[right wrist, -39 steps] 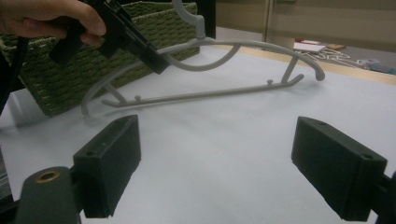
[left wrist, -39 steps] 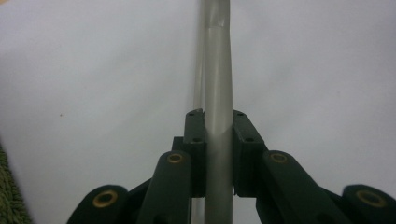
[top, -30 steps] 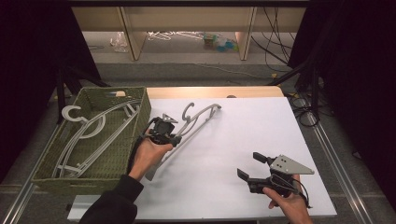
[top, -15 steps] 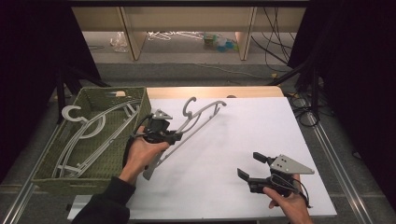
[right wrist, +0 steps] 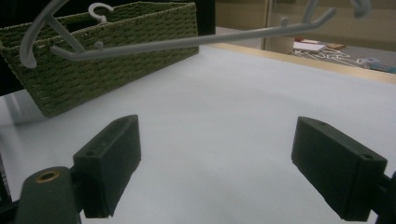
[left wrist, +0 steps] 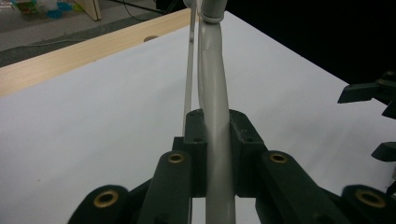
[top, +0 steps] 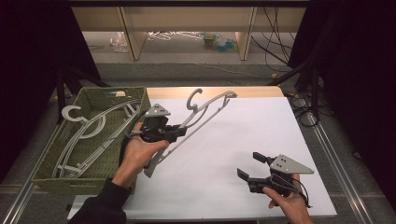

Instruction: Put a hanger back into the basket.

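Your left gripper (top: 180, 132) has its fingers pinching the grey hanger (top: 205, 112) on one arm, raised above the counter (top: 261, 135) just beside the basket (top: 46, 172); your right gripper (top: 250, 169) idles, fingers spread; the hanger looks light, stiff, smooth, liable to swing.

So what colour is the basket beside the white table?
Olive green woven wicker basket, clearest in the right gripper view.

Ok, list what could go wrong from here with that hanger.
1. The left gripper clamps the grey hanger on one thin arm only; the long, lifted hanger could twist or slip in the jaws.
2. Hangers already in the green basket stick out over its rim, so this hook might snag them going in.
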